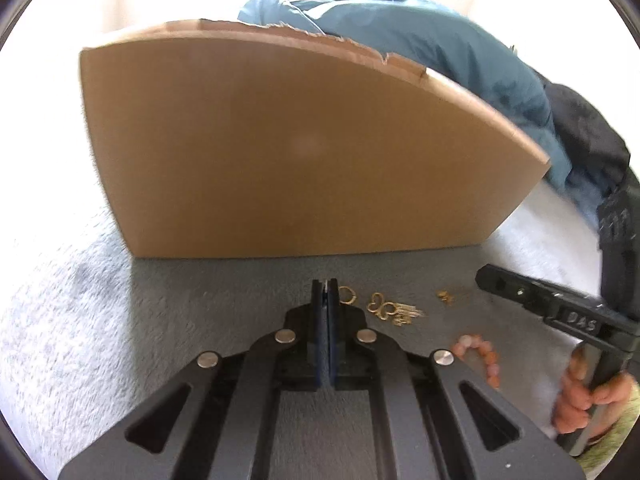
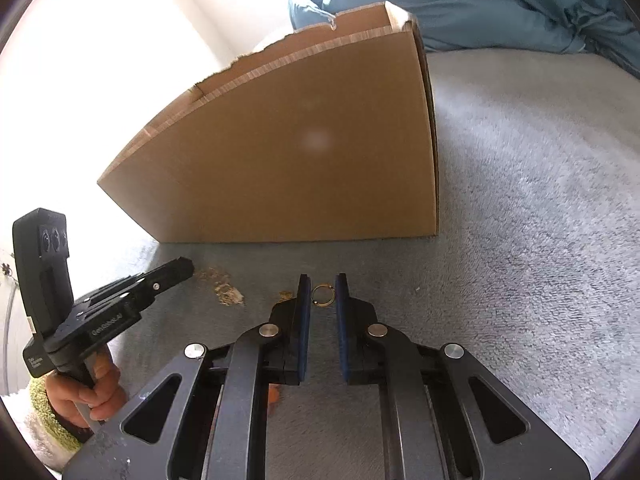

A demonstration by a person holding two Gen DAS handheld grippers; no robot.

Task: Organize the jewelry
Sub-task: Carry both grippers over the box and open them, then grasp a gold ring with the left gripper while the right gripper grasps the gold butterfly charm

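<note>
Gold jewelry lies on a grey fleece blanket (image 1: 80, 320) in front of a cardboard box (image 1: 300, 152). My left gripper (image 1: 325, 284) is shut, its pads pressed together with nothing visible between them. A gold hoop (image 1: 347, 294) lies just right of its tips, then a tangle of gold pieces (image 1: 392, 312) and a small gold piece (image 1: 444, 296). A pink-orange bead bracelet (image 1: 480, 354) lies nearer to me. My right gripper (image 2: 322, 280) is shut on a small gold ring (image 2: 322, 294) that stands upright between its blue pads. The left gripper (image 2: 187, 268) points at the gold tangle (image 2: 226, 292).
The cardboard box (image 2: 300, 160) stands upright close behind the jewelry, its torn top edge high. A teal duvet (image 1: 420, 40) and dark cloth (image 1: 588, 132) lie behind and to the right. A hand (image 1: 580, 400) grips each tool's handle. Open blanket (image 2: 520, 220) stretches right.
</note>
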